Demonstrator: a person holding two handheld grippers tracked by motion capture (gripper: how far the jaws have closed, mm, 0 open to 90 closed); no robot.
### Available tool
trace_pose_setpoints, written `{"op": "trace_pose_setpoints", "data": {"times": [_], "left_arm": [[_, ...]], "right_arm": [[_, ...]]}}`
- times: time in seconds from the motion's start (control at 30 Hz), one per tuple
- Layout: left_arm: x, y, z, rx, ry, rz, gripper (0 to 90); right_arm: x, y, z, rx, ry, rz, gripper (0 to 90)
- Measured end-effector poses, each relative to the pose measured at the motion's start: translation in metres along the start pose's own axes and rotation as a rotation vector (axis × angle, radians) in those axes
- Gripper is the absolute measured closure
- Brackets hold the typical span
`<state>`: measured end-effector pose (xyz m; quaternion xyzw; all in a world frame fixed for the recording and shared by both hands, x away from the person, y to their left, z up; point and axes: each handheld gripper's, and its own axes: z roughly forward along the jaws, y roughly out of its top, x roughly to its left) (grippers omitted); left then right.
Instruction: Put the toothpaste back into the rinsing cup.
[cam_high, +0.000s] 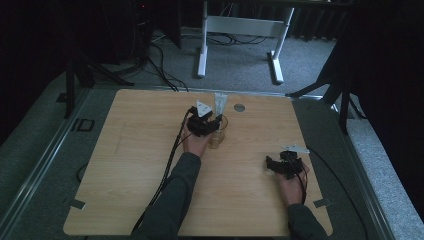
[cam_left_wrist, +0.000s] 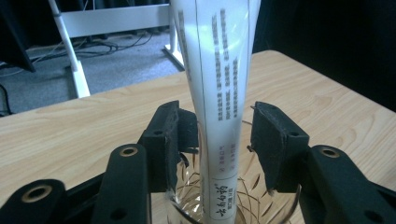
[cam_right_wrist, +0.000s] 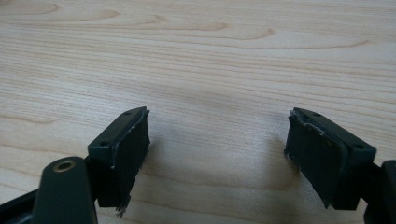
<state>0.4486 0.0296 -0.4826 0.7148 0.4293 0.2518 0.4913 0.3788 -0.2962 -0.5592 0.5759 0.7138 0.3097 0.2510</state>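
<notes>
The left hand-held gripper (cam_left_wrist: 219, 140) stands open around the white printed plastic tube (cam_left_wrist: 217, 84), now standing in the clear cut-glass cup (cam_left_wrist: 187, 205). The release looks done; next, back away without tipping it. The right hand-held gripper (cam_right_wrist: 217, 154) rests open over the wooden worktop (cam_right_wrist: 196, 56).

Wooden table (cam_high: 150, 165), glass (cam_high: 218, 136) on it

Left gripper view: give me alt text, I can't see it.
A white tube stands upright in a glass cup, between the open jaws of the left hand-held gripper, whose pads do not press it. A wooden table lies behind.
</notes>
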Motion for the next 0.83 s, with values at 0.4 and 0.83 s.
{"op": "trace_pose_setpoints", "data": {"times": [0.4, 0.83], "left_arm": [[0.02, 0.006, -0.039, -0.042, 0.003, -0.017, 48.9], [0.057, -0.016, -0.062, 0.049, 0.09, -0.063, 45.2]], "right_arm": [[0.0, 0.0, 0.0, 0.0, -0.001, -0.001, 21.3], [0.0, 0.0, 0.0, 0.0, -0.001, -0.002, 21.3]]}}
